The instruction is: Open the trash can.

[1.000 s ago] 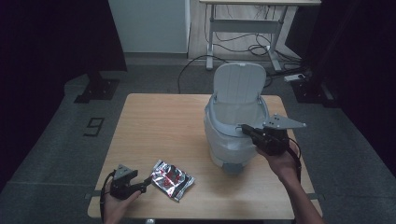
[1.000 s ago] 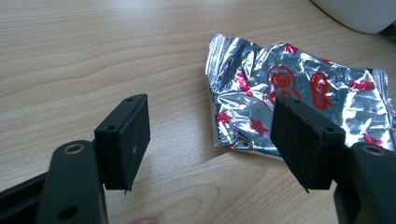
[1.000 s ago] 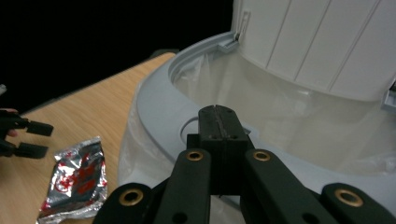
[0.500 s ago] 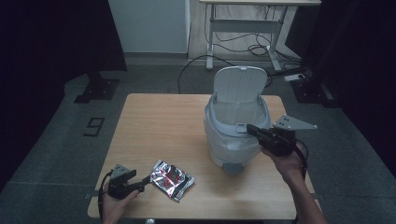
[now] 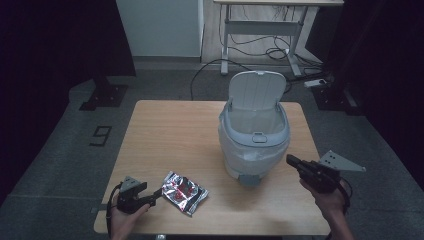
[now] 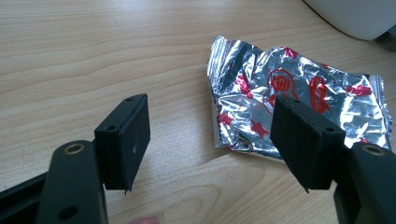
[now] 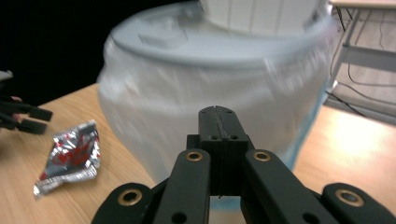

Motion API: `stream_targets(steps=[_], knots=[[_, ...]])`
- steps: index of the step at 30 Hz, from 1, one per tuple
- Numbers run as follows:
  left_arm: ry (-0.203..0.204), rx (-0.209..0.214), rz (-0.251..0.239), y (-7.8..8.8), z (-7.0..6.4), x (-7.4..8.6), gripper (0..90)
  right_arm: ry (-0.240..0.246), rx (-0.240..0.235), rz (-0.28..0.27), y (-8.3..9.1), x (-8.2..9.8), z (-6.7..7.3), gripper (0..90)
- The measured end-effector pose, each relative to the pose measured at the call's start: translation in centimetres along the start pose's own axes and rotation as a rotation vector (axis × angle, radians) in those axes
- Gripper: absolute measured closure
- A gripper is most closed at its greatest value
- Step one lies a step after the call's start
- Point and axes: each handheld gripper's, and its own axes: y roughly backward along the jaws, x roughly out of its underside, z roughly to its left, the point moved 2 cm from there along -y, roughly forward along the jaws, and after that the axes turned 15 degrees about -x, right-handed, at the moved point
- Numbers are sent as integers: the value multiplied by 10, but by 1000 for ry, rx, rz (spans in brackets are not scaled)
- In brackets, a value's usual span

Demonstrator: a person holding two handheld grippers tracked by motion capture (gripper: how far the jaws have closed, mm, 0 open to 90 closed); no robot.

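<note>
The right claw, closed and empty, has pulled back from the bin to its 4 o'clock, lid up; the left claw waits open beside the foil wrapper on the table, ready to grasp.

You can read a big number 9 on the floor left of the table. The red marks on the shiny foil packet are too small to read.

Silver, red, pale grey and black on light wood

The crinkled wrapper is shiny silver foil with red stars and logos; the bin is pale grey with a whitish liner; both grippers' fingers are matte black; the surface shows light wood grain.
</note>
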Motion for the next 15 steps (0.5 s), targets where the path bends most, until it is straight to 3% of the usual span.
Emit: stream_targets(steps=[3, 4, 11, 12, 15], knots=[[0, -1, -2, 0, 0, 0, 288, -15, 6, 2, 1, 10, -4, 900], [0, -1, -1, 0, 0, 0, 288, -32, 17, 16, 0, 24, -7, 900], [0, -4, 0, 0, 0, 0, 288, -63, 45, 71, -6, 59, -15, 897], [0, -4, -1, 0, 0, 0, 288, -67, 60, 94, -9, 69, -17, 844], [0, -4, -1, 0, 1, 0, 288, -71, 67, 113, -12, 78, -18, 838]])
